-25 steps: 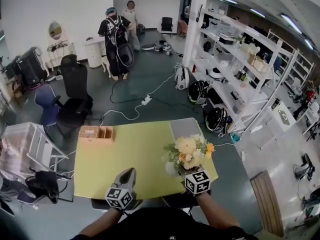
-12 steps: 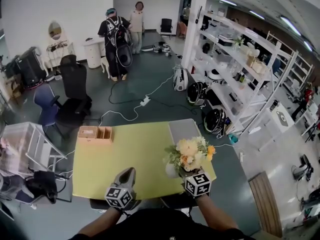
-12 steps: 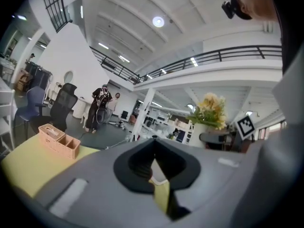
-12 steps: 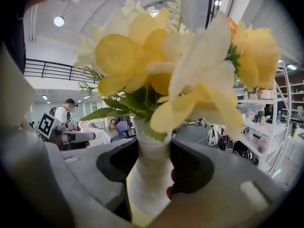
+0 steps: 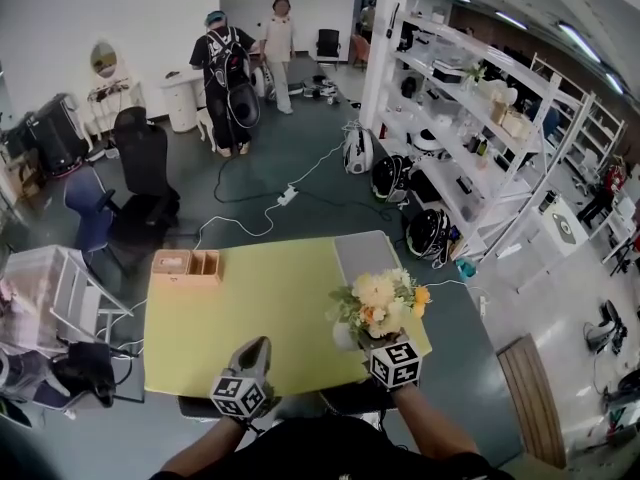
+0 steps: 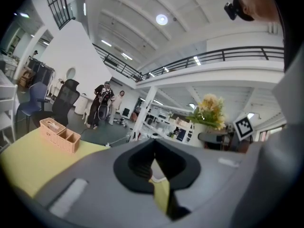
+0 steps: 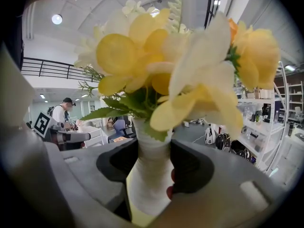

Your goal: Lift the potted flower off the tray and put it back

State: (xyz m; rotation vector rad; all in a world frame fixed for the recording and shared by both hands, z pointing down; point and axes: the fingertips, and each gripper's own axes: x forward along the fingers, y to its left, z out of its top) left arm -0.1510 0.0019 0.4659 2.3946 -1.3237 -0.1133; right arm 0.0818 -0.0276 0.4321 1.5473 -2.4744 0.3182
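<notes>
The right gripper [image 5: 362, 342] has its fingers [image 7: 190, 167] clamped on the potted flower [image 5: 378, 303], off the grey tray [image 5: 365, 256] and on its near side; the lift appears done and the return remains, while the left gripper [image 5: 258, 346] is closed and empty.

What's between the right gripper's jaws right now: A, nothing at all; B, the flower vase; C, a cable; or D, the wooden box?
B: in the right gripper view, the right gripper has both jaws pressed against the white vase, just below the yellow flowers.
</notes>
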